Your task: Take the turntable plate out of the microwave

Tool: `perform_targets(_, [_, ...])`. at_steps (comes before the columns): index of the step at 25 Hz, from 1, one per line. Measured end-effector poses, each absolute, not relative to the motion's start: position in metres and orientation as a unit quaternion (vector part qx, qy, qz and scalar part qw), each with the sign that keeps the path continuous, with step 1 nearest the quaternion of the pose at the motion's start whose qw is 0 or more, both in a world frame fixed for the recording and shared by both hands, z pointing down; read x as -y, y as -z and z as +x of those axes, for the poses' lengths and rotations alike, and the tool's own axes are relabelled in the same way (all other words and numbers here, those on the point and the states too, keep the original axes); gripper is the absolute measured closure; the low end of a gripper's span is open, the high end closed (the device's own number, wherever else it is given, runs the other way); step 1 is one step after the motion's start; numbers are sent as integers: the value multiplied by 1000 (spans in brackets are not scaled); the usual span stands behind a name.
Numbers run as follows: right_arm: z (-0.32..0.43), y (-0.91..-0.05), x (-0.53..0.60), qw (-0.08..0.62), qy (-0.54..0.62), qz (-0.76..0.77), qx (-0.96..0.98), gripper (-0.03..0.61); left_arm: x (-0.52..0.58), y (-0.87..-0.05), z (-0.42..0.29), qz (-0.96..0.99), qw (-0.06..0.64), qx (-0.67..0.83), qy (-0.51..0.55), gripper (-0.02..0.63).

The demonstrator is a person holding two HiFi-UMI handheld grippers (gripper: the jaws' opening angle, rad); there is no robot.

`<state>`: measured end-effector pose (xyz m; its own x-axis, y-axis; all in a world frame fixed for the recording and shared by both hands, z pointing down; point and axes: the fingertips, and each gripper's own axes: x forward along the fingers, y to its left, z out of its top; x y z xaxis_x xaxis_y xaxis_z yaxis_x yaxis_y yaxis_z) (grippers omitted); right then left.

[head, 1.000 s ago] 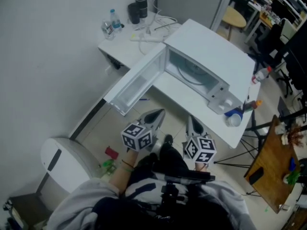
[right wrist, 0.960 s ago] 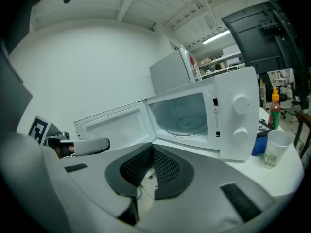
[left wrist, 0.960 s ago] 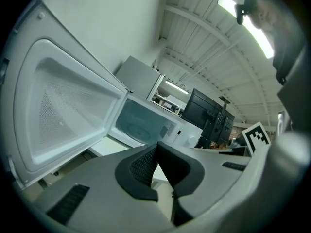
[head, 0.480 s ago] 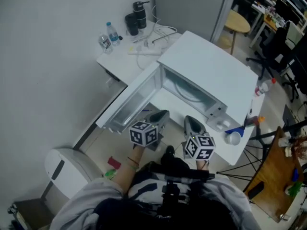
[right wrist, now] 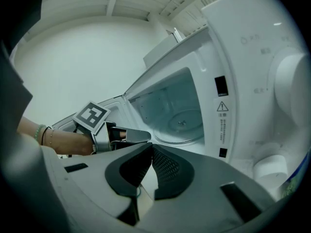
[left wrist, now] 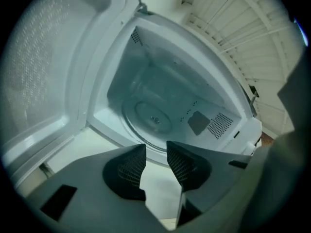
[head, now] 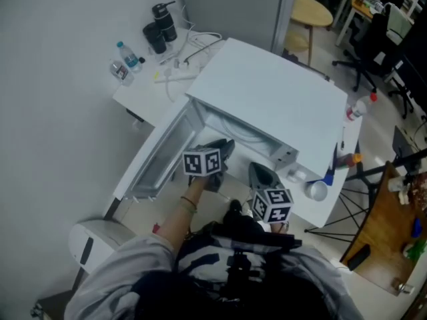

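Note:
The white microwave (head: 273, 92) stands with its door (head: 157, 159) swung open to the left. Inside, the round glass turntable plate (left wrist: 153, 120) lies flat on the cavity floor; it also shows in the right gripper view (right wrist: 182, 125). My left gripper (left wrist: 155, 152) is at the mouth of the cavity, short of the plate. Its jaws are opening and nothing is between them. My right gripper (right wrist: 149, 147) is shut and empty, a little further back and to the right, in front of the control panel (right wrist: 221, 115). In the head view both grippers (head: 223, 145) (head: 257, 172) point at the opening.
The open door (left wrist: 43, 62) bounds the left side. Behind the microwave on the table (head: 143, 85) are a water bottle (head: 127, 53), a black tumbler (head: 160, 22) and cables. A cup (head: 317, 190) sits right of the microwave. A white bin (head: 93, 242) stands on the floor lower left.
Both grippers have moved forward towards the microwave's opening, the left one further, up to the cavity mouth. The head has come closer over the microwave.

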<state>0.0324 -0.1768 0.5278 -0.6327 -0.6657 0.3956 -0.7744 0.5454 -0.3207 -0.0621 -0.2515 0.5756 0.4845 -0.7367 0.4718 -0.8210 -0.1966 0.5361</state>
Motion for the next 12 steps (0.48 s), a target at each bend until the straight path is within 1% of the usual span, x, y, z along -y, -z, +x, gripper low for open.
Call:
perform_targets(6, [40, -537, 191, 109, -255, 415, 867, 571, 275, -596, -64, 710, 477, 517, -9, 486])
perform_targets(12, [37, -549, 193, 114, -265, 403, 869, 571, 290, -601, -60, 654, 546, 523, 25, 486])
